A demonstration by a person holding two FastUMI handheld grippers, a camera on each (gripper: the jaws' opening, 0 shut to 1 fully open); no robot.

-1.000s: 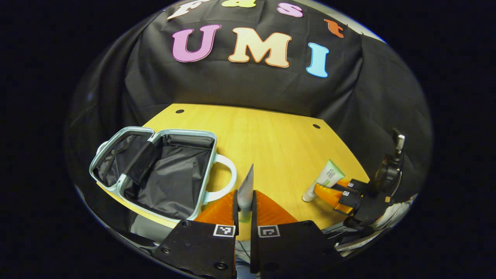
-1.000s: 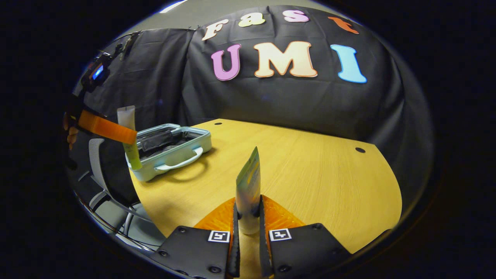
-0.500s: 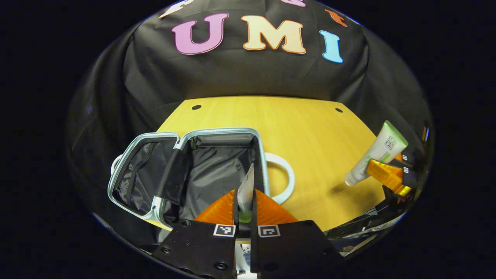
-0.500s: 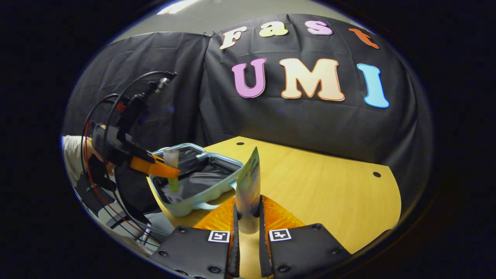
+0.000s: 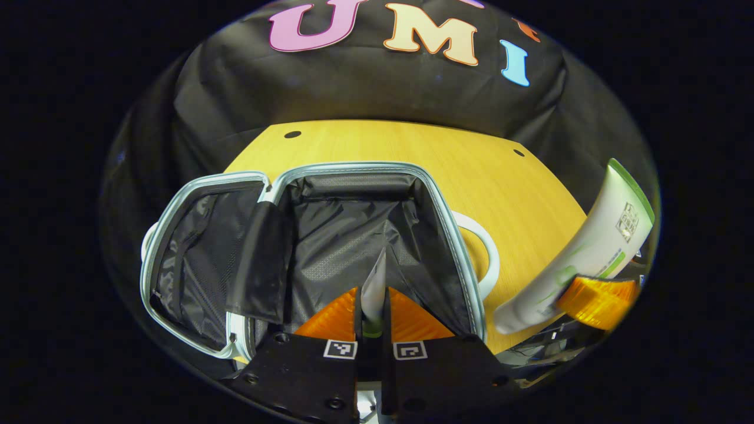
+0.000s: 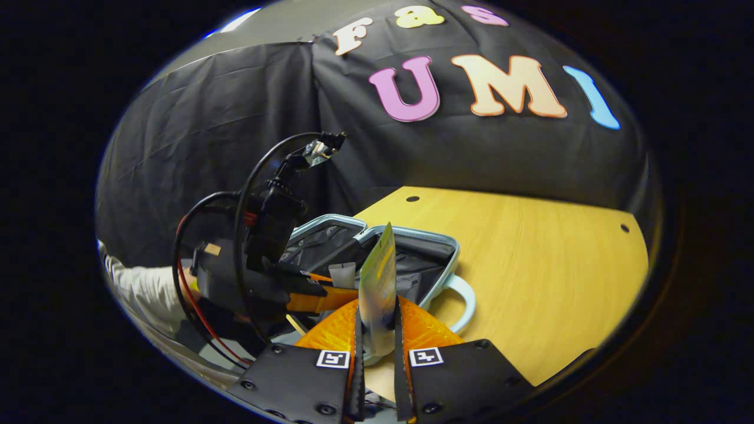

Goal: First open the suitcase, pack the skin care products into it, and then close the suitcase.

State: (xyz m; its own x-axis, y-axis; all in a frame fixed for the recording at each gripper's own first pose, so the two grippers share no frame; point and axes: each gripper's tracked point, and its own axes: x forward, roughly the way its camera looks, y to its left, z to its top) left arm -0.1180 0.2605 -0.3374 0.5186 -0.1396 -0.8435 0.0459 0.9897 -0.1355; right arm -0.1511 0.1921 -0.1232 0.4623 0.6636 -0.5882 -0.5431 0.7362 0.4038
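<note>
Two tools gripping tubes. Left tool [image 5: 371,306] clamping both fingers on slim grey tube [image 5: 373,285], standing upright, hovering over near edge of open suitcase [image 5: 330,247]. Suitcase lying flat on wooden desk [image 5: 506,188], black lining showing in both halves, white handle [image 5: 486,259] pointing right. Right tool [image 6: 377,330] clamping both fingers on white-and-green tube [image 6: 378,277], crimped end up, hanging just right of suitcase near desk's front edge. Same tube showing at right in left gripper view [image 5: 580,259], tilted, cap end down. Left tool also showing in right gripper view, cables looping above, white sleeve [image 6: 138,288] behind.
</note>
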